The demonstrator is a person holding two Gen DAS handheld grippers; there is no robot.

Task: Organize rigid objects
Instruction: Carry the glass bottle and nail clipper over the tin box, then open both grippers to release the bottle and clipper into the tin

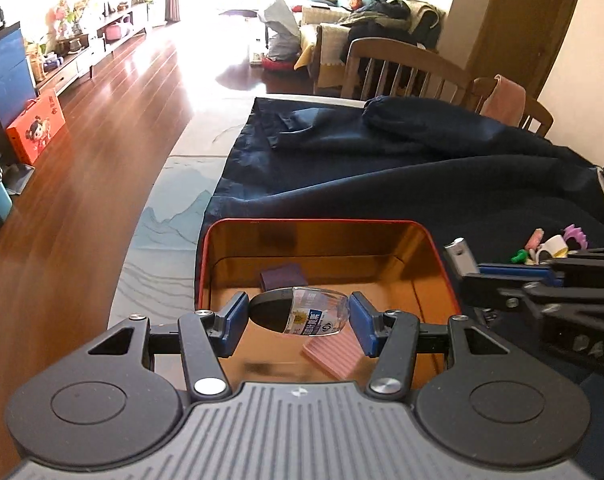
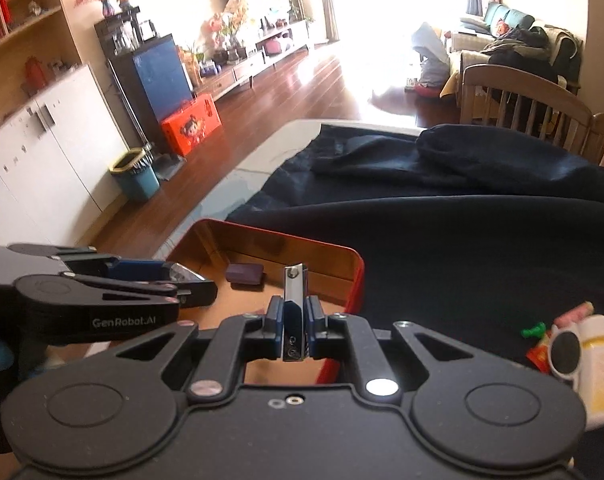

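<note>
Your left gripper (image 1: 297, 316) pinches a small clear bottle (image 1: 302, 312) with a dark cap over the open orange tin (image 1: 430, 240), where a purple block (image 1: 283, 275) and a pink ridged piece (image 1: 334, 356) lie. Your right gripper (image 2: 293, 320) is clamped on metal nail clippers (image 2: 293, 308) above the same tin on the dark cloth (image 2: 462, 232).

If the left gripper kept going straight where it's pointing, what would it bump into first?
Probably the floor of the orange tin: the left gripper, holding a small bottle, points down into it, near the pink block. Depth is unclear.
</note>
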